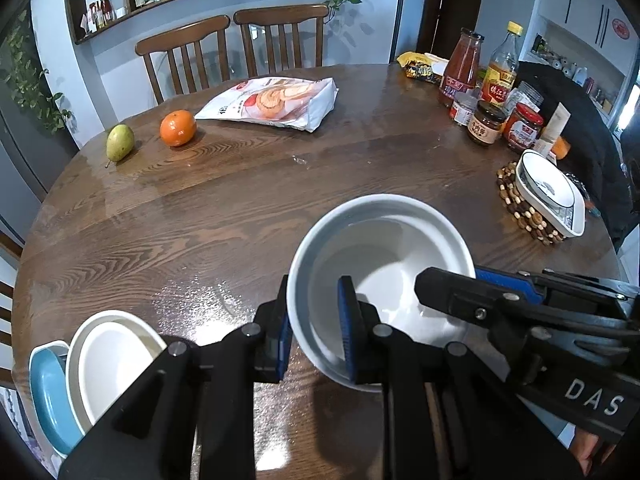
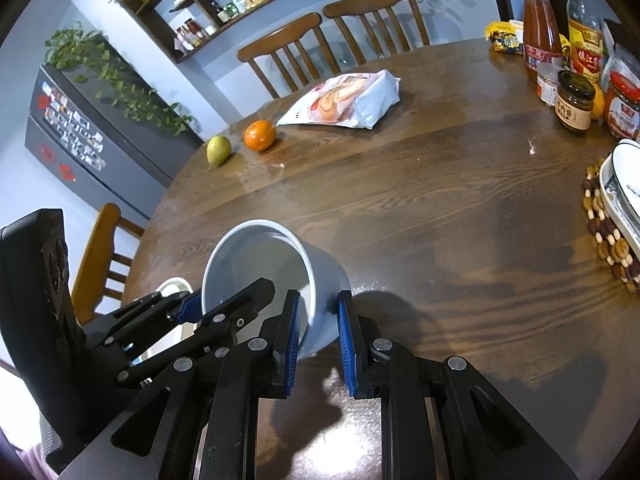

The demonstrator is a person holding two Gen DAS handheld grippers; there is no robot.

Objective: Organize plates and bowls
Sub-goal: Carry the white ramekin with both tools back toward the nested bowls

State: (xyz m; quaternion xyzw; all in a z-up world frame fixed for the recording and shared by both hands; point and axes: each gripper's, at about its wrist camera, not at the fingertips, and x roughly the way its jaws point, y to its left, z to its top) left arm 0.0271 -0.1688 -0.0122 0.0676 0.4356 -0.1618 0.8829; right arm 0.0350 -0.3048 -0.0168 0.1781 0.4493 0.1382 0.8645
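Observation:
A white bowl (image 1: 384, 248) is held above the round wooden table (image 1: 240, 208), and both grippers pinch its rim. My left gripper (image 1: 314, 332) is shut on the bowl's near-left rim, one pad outside, one inside. My right gripper (image 2: 318, 336) is shut on the bowl (image 2: 260, 256) at its right wall; its arm also shows in the left wrist view (image 1: 520, 312). A stack of a white plate (image 1: 108, 360) on a blue plate (image 1: 48, 396) sits at the near-left table edge. A patterned white dish (image 1: 548, 192) lies on a beaded trivet (image 1: 516, 204) at the right.
A pear (image 1: 120, 142), an orange (image 1: 178, 128) and a snack bag (image 1: 276, 102) lie at the far side. Sauce bottles and jars (image 1: 488, 92) crowd the far right. Two wooden chairs (image 1: 236, 40) stand behind the table.

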